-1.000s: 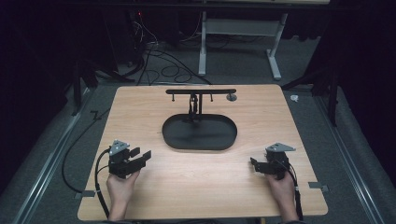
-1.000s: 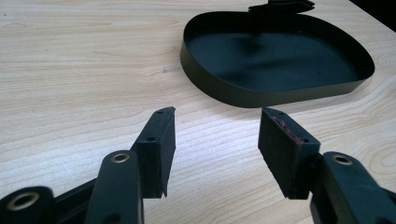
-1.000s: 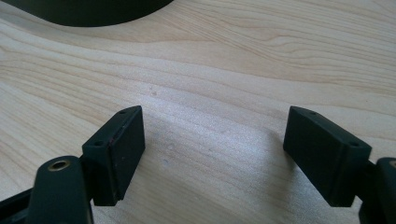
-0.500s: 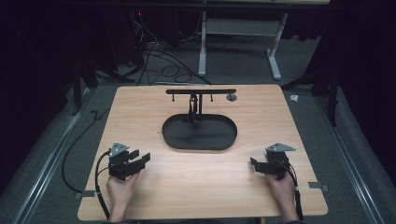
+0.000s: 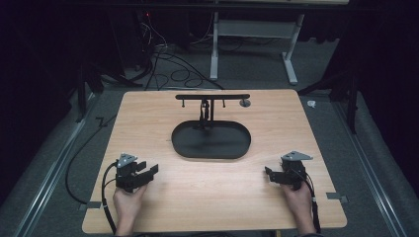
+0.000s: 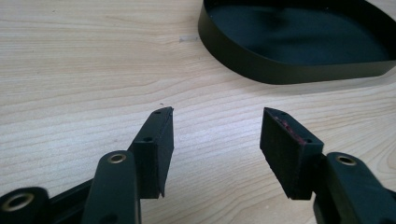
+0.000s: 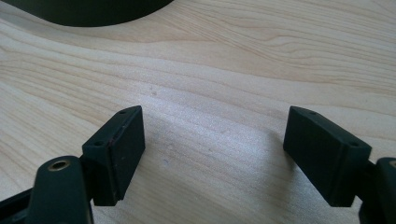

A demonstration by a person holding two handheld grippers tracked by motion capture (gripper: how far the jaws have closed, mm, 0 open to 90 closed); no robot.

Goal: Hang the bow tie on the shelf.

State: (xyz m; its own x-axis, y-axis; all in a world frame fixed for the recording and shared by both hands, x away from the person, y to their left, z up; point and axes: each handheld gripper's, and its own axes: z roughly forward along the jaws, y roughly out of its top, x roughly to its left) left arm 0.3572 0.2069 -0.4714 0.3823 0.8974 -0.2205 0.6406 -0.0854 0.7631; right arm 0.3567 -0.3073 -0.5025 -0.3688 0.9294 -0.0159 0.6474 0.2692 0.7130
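Left gripper (image 5: 148, 171) and right gripper (image 5: 269, 173): jaws spread wide, nothing held, resting low on the pale wooden table (image 5: 148, 123). Unchanged over the last second; work not begun. Black oval metal tray (image 5: 211, 139) with its T-shaped stand (image 5: 211, 98) sits ahead, centred between them.

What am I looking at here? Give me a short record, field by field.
Table: wooden top
Tray: black oval tray, empty, mid-table
Stand: black T-shaped stand rising at the tray's far edge
Left gripper: open, holding nothing, near the front edge
Right gripper: open, holding nothing, near the front edge
Floor: cables beyond the table
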